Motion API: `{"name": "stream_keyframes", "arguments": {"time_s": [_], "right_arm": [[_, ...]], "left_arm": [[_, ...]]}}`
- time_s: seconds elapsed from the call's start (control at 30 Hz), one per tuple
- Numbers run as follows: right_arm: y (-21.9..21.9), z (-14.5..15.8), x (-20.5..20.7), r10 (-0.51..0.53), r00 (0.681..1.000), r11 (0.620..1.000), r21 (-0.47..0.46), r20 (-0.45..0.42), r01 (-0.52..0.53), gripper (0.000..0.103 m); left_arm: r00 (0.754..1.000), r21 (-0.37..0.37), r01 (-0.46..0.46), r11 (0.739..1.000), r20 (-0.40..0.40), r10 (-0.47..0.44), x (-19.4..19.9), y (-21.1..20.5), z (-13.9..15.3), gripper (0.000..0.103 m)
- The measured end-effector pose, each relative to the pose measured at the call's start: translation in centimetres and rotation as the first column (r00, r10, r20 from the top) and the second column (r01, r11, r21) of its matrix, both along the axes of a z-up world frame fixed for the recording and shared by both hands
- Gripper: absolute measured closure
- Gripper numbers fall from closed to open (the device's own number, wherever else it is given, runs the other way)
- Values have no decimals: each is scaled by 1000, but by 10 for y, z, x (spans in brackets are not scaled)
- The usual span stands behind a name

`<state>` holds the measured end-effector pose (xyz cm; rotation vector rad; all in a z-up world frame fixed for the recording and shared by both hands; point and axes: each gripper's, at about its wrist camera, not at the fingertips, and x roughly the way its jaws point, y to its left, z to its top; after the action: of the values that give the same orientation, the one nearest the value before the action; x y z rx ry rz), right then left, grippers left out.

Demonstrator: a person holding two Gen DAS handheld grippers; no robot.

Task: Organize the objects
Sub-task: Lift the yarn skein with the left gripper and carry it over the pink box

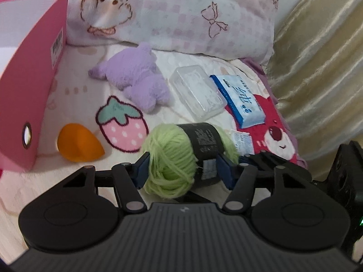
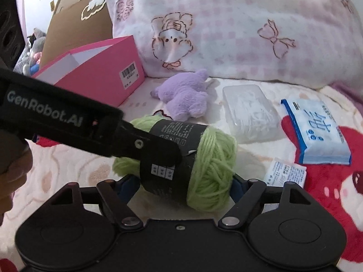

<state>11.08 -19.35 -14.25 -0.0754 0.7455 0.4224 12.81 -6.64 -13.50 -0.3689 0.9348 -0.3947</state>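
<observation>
Yarn (image 1: 172, 158), a green ball with a black label band, is the landmark in both views, lying on a patterned blanket (image 1: 74, 83). From the left wrist, the left gripper (image 1: 181, 170) has its blue pads pinching the yarn on both sides, jaws about half spread. Only this view shows an orange sponge (image 1: 78, 144) left of the yarn and a strawberry patch (image 1: 122, 127) just behind it to the left. Beyond the yarn lie a purple plush (image 1: 138, 79), a clear case (image 1: 197, 90) and a tissue pack (image 1: 238, 99); a pink box (image 1: 29, 79) stands far left. From the right wrist, the right gripper (image 2: 183, 185) straddles the yarn (image 2: 211, 165) with jaws wide; whether its pads press the ball cannot be told. Only this view shows the left gripper's arm (image 2: 68, 122) crossing in from the left onto the yarn, a hand (image 2: 13, 165) at the left edge, a cardboard box (image 2: 77, 22) behind the pink box (image 2: 102, 72), and a white tag (image 2: 285, 172) right of the yarn. The plush (image 2: 183, 95), case (image 2: 249, 111) and tissue pack (image 2: 317, 131) lie beyond the yarn.
</observation>
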Motion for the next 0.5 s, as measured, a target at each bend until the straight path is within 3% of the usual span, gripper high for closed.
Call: {"name": "stream_keyframes", "arguments": {"time_s": [0.23,0.5], "right_arm": [[6,16,-13,26,1000,999,22,-6,-26,29],[21,27,-36,59,994,998,0,-90,-60,28]], "left_arm": [[999,-45,-25,999,-44,23,-9,15,16,45],[990,-7,-17,1000,-138,16,-34,26,22,49]]}}
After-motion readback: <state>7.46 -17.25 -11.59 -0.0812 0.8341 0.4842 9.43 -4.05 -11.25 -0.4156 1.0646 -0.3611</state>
